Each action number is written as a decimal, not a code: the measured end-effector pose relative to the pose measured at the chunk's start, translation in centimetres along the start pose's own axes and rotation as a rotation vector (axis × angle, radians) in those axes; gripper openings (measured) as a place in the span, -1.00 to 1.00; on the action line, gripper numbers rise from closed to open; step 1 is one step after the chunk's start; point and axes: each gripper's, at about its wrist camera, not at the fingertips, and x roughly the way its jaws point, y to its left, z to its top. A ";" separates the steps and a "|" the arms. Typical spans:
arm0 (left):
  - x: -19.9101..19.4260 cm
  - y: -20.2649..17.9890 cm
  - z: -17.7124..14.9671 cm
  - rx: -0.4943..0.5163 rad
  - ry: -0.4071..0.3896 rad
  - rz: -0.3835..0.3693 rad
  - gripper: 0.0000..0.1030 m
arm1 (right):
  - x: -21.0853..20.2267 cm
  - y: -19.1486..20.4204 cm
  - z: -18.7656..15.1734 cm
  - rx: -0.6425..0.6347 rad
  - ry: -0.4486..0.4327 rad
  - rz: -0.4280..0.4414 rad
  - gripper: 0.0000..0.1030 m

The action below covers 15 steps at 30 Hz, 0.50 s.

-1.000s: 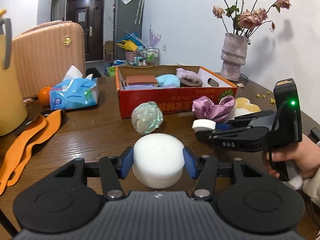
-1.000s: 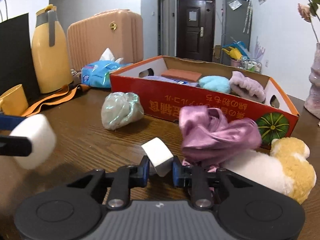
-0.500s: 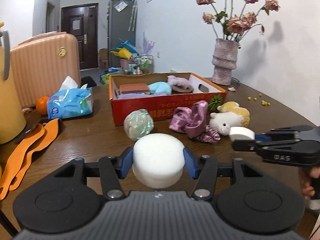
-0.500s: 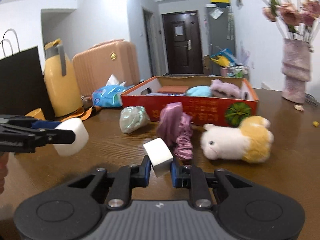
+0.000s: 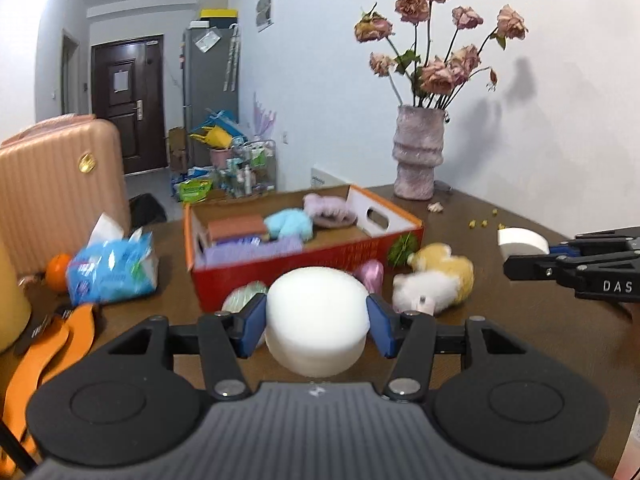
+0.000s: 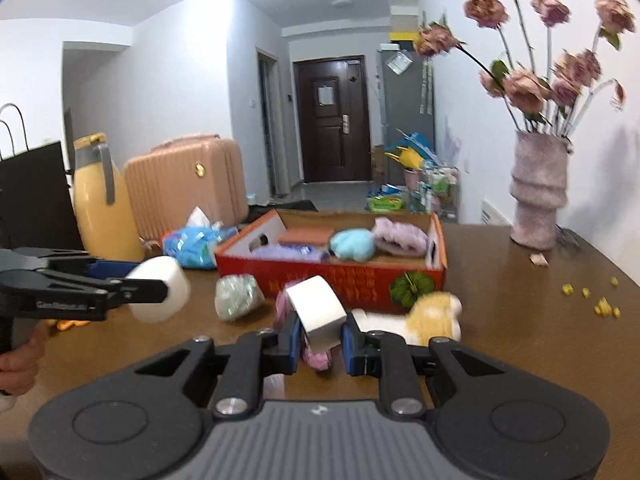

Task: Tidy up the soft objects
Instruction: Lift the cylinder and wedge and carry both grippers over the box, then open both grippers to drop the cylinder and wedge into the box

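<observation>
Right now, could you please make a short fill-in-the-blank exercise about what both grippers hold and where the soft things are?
1. The left gripper is shut on a round ____ sponge.
2. The right gripper holds a smaller white sponge shaped like a ____.
3. The light blue plush lies inside the red ____.
4. The white and yellow plush toy lies on the ____, outside the box.

Missing words: white; half circle; box; table
</observation>
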 end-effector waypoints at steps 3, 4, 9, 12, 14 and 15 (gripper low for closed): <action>2.4 0.4 3.6 0.013 -0.009 0.007 0.06 | 1.7 -0.7 3.0 -0.031 -0.012 0.031 -0.61; 3.7 0.7 5.1 0.006 -0.002 0.025 0.06 | 2.7 -1.1 4.4 -0.039 -0.015 0.048 -0.61; 13.1 3.4 11.6 -0.084 0.096 0.048 0.05 | 10.8 -3.6 11.6 -0.007 0.042 0.124 -0.61; 20.3 5.8 13.3 -0.198 0.174 0.063 0.05 | 18.6 -5.7 14.5 0.050 0.138 0.125 -0.61; 24.8 7.5 13.3 -0.304 0.247 0.055 0.05 | 24.2 -7.1 14.8 0.110 0.232 0.115 -0.61; 26.7 8.1 13.0 -0.350 0.275 0.045 0.05 | 26.5 -7.6 14.5 0.131 0.270 0.097 -0.61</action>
